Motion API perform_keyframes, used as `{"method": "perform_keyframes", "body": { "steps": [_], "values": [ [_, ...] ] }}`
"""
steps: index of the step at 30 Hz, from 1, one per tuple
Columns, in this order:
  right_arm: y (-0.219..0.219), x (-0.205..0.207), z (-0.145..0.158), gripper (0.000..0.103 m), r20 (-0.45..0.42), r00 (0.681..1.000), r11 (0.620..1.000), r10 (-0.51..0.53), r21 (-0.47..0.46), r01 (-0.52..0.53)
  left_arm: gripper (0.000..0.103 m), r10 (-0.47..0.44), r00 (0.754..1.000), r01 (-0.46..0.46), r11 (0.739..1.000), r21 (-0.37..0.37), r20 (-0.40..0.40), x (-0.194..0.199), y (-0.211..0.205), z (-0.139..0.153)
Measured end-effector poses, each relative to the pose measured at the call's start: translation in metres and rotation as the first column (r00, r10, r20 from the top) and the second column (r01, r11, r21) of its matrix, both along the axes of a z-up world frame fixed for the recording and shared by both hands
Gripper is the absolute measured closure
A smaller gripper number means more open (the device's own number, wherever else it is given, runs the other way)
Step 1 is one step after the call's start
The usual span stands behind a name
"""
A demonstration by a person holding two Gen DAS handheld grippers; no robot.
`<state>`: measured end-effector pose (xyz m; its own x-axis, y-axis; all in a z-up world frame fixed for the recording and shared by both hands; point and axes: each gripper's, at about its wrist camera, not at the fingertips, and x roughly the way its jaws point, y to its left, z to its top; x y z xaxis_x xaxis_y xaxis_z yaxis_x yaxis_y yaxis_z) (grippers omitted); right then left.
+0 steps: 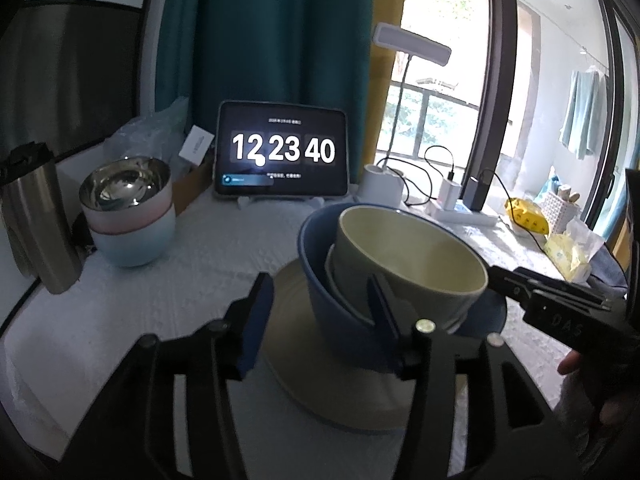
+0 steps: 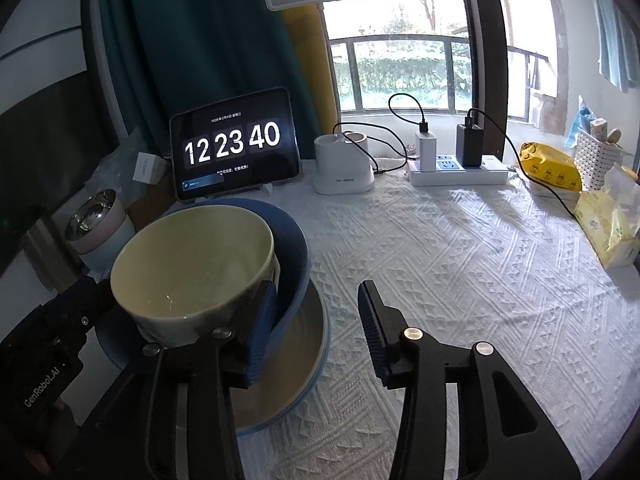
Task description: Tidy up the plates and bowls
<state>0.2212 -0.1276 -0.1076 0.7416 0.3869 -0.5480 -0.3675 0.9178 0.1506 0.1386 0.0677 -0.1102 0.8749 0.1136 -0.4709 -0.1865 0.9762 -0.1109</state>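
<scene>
While the stacking step looked nearly done, I judged the leftover work to be seating the cream bowl [image 1: 412,256] squarely. Far left on the surface [image 2: 460,264] stood the steel bowl [image 1: 126,184], nested on a pink and a pale blue one, well apart from my stack. My left gripper [image 1: 320,312] had its jaws spread, one pad beside the blue bowl [image 1: 320,280], the other against the cream bowl's wall. That cream bowl sat tilted inside the blue one, both on the plate [image 1: 288,360]. My right gripper [image 2: 316,320] was spread too, its left pad just beside the blue rim, gripping nothing. Next I would need to level the bowl gently, then withdraw.
</scene>
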Motion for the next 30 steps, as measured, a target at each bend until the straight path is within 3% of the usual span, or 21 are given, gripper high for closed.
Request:
{"method": "perform_keyframes", "body": {
  "steps": [3, 10, 18, 25, 30],
  "values": [
    [-0.005, -0.006, 0.002, 0.055, 0.01, 1.0, 1.0, -0.005, 0.0, 0.005, 0.037, -0.009, 1.0, 0.009, 1.0, 0.018, 0.013, -0.007, -0.008, 0.001],
    [-0.016, -0.021, 0.006, 0.053, 0.044, 0.999, 1.0, -0.023, -0.02, 0.024, 0.023, -0.038, 0.997, 0.036, 0.999, 0.031, 0.068, -0.023, -0.025, 0.007],
    [-0.037, -0.038, 0.012, 0.052, 0.115, 0.99, 0.993, -0.085, -0.074, 0.093, 0.018, -0.079, 0.99, 0.076, 0.997, 0.03, 0.114, -0.032, -0.044, 0.017],
    [-0.064, -0.059, 0.019, 0.05, 0.194, 0.972, 0.984, -0.13, -0.091, 0.15, 0.017, -0.075, 0.977, 0.056, 0.994, 0.098, 0.2, -0.044, -0.061, 0.025],
    [-0.08, -0.076, 0.025, 0.046, 0.254, 0.955, 0.979, -0.153, -0.092, 0.182, 0.017, -0.074, 0.976, 0.049, 0.991, 0.122, 0.207, -0.051, -0.068, 0.029]
  ]
}}
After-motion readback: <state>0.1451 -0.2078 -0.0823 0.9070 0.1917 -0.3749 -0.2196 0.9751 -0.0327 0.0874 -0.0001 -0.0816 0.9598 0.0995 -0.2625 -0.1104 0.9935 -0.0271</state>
